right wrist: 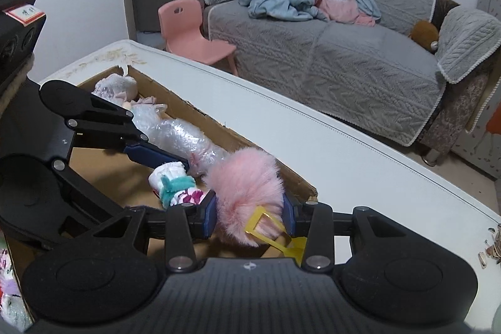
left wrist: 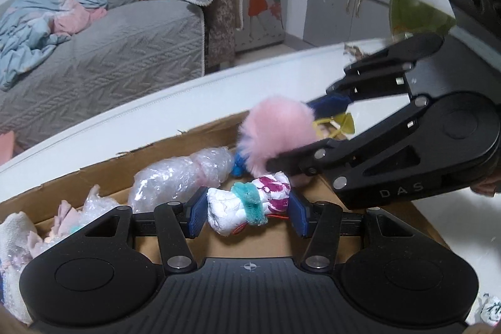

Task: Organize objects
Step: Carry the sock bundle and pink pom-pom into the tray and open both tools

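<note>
Two items nearly stowed: left gripper (left wrist: 248,210) clamped on cloth bundle (left wrist: 250,205), right gripper (right wrist: 249,216) pinching pink pompom (right wrist: 247,187), both over box (right wrist: 175,102); release pending.

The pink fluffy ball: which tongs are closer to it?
Right. The right tongs hold the pink fluffy ball between their pads, over the cardboard box. The left tongs sit just beside it, squeezing the white cloth bundle.
</note>
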{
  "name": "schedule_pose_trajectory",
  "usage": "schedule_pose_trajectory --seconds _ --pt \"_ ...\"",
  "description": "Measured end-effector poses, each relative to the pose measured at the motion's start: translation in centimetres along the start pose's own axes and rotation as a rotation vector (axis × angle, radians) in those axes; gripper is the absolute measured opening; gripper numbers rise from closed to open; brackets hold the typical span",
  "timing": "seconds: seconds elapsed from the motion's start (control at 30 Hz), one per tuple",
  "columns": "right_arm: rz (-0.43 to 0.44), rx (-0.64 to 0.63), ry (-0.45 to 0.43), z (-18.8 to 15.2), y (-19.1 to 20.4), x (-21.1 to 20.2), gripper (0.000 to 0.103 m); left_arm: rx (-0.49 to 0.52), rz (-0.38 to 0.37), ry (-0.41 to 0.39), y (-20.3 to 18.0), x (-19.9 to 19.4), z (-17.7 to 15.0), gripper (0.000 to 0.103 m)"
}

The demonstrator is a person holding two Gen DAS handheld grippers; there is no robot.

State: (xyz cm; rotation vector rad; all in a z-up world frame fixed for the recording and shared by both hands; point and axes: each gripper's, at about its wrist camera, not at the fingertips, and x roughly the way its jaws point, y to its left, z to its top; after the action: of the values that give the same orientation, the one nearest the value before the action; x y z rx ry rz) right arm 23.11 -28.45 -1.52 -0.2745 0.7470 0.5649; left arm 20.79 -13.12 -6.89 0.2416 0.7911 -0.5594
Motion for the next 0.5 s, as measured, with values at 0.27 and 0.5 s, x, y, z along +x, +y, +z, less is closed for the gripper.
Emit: schedule_pose_trajectory --seconds 0.27,0.5 --pt "-0.027 -0.042 0.016 0.37 0.45 -0.57 0.054 0.000 0.005 0.061 0.30 0.78 -0.09 0.073" --pt "-0.041 -0.063 0.027 0.74 0.59 -0.87 0.063 0.020 0.046 0.092 -0.31 0.02 -0.06 0.087"
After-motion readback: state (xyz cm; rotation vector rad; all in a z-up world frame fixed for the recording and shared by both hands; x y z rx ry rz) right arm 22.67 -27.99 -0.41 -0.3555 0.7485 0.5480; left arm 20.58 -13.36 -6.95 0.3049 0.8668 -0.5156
